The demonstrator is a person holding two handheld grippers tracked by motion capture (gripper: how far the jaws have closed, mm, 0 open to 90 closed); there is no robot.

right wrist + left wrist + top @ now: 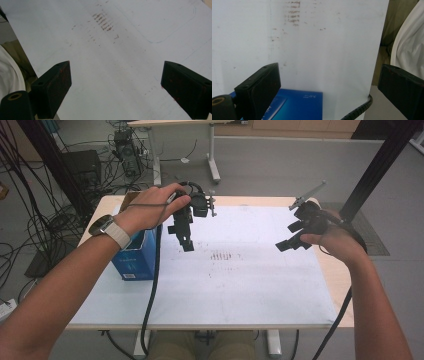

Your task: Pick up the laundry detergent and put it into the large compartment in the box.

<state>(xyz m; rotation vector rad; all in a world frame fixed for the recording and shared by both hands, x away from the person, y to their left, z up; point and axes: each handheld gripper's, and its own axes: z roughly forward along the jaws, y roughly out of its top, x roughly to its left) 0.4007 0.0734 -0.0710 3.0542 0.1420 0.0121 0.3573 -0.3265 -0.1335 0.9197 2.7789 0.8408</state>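
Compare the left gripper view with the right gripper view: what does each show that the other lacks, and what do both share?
Left gripper view alone: the blue box at the bottom edge, between the left gripper's open fingers, and a black ribbed cable.

Right gripper view alone: a faint pen outline with a rounded corner drawn on the sheet, beyond the right gripper.

Both: the white sheet covering the table, its patch of brownish dashed marks, a bit of the person's white clothing, and two black fingers standing wide apart, holding nothing.

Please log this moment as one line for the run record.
left tongs: open, above sheet beside blue box | right tongs: open, empty, above white sheet | nothing held
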